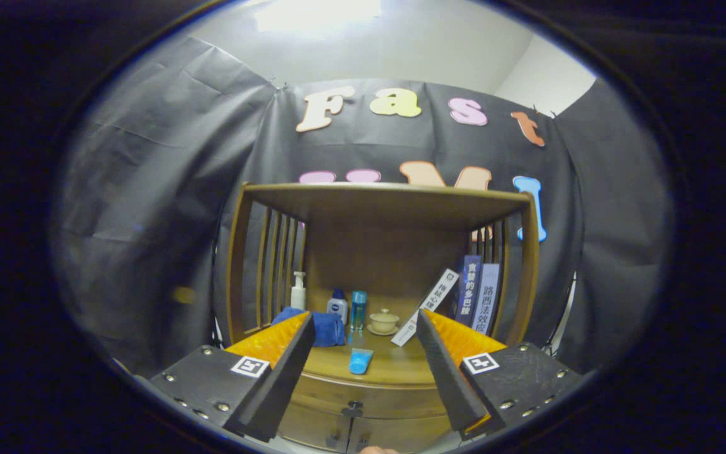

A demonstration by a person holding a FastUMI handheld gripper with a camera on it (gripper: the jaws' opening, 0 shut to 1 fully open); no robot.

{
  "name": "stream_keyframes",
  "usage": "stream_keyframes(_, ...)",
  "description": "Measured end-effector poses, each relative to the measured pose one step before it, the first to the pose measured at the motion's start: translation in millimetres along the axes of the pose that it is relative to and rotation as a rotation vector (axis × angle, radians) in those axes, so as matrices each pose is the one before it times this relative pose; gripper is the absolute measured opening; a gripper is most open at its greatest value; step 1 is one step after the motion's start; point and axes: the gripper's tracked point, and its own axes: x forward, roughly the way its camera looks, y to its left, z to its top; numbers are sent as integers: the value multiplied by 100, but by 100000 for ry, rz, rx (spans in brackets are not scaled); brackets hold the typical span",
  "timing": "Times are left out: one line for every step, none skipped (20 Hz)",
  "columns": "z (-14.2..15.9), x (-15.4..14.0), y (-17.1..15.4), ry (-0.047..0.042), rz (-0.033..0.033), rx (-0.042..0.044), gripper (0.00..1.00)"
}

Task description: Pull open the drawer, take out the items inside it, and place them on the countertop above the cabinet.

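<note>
Sitting flush and closed under the countertop point(394, 369), the drawer point(363, 398) with its dark pull; a blue tube point(360, 361) already lying on that countertop near its front edge. Held back from the drawer with fingers spread apart and nothing between them, the gripper point(363, 328), seemingly lined up on it; fitting either a start or a finished, reclosed drawer.

Cabinet countertop point(394, 369) — blue tube point(360, 361), towel point(322, 326), bottles point(338, 306), lidded cup point(384, 321), books point(476, 296) w/ one leaning.
</note>
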Motion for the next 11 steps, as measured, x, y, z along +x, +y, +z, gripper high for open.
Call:
stream_keyframes(571,-783,22,-669,848,-232,96)
stream_keyframes(595,-761,-214,-957,488,-436,96)
stream_keyframes(626,-707,-422,-1254,67,-735,96)
stream_keyframes(540,-642,-508,-1125,-102,-1101,96)
stream_keyframes(382,-756,-720,-854,-646,-954,96)
stream_keyframes(435,-843,-696,-602,-469,-229,96)
stream_keyframes(511,-857,-752,-824,-315,153,96)
stream_keyframes(394,-689,-814,-771,-487,392,96)
stream_keyframes(489,-1210,-833,-583,-1087,-93,96)
stream_keyframes(32,-919,-940,-87,-1438,-16,96)
stream_keyframes(4,-811,-865,-238,-996,254,96)
